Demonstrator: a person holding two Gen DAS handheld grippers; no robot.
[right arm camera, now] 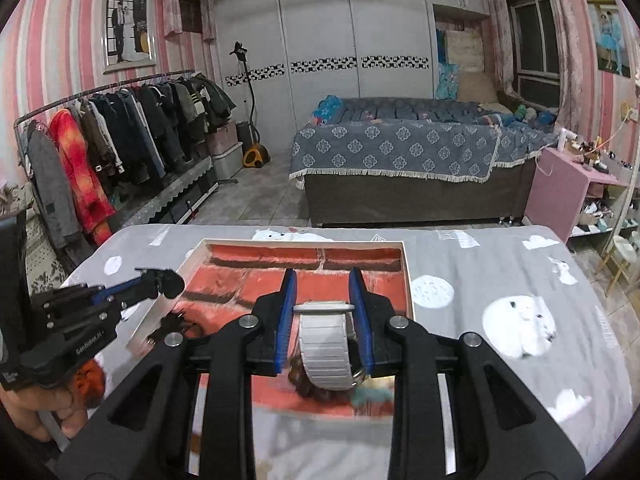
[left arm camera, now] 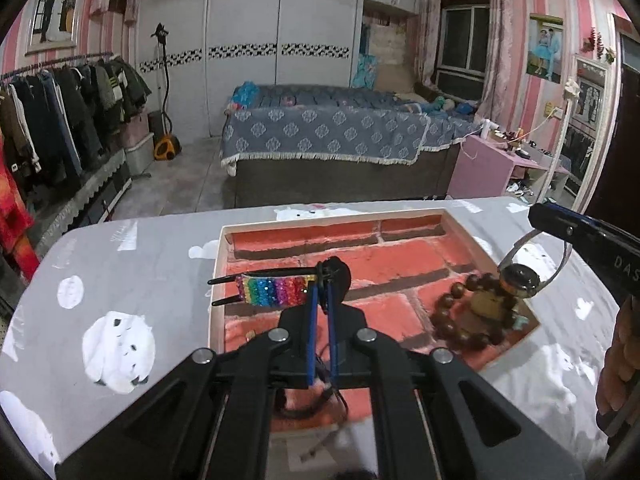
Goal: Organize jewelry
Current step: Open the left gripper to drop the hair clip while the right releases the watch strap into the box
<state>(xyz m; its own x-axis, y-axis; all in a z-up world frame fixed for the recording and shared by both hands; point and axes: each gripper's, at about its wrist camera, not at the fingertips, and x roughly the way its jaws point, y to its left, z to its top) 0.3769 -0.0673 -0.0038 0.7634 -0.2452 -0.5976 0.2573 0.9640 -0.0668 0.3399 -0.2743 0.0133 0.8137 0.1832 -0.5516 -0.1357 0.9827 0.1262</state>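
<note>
A shallow box with a red brick-pattern lining lies on the grey table; it also shows in the right wrist view. My left gripper is shut on a rainbow beaded hair clip and holds it over the box's left edge. My right gripper is shut on a watch with a white band; in the left wrist view the watch hangs over a brown bead bracelet in the box's right part.
The table wears a grey cloth with white animal prints. Beyond it stand a bed, a clothes rack at left and a pink side table at right.
</note>
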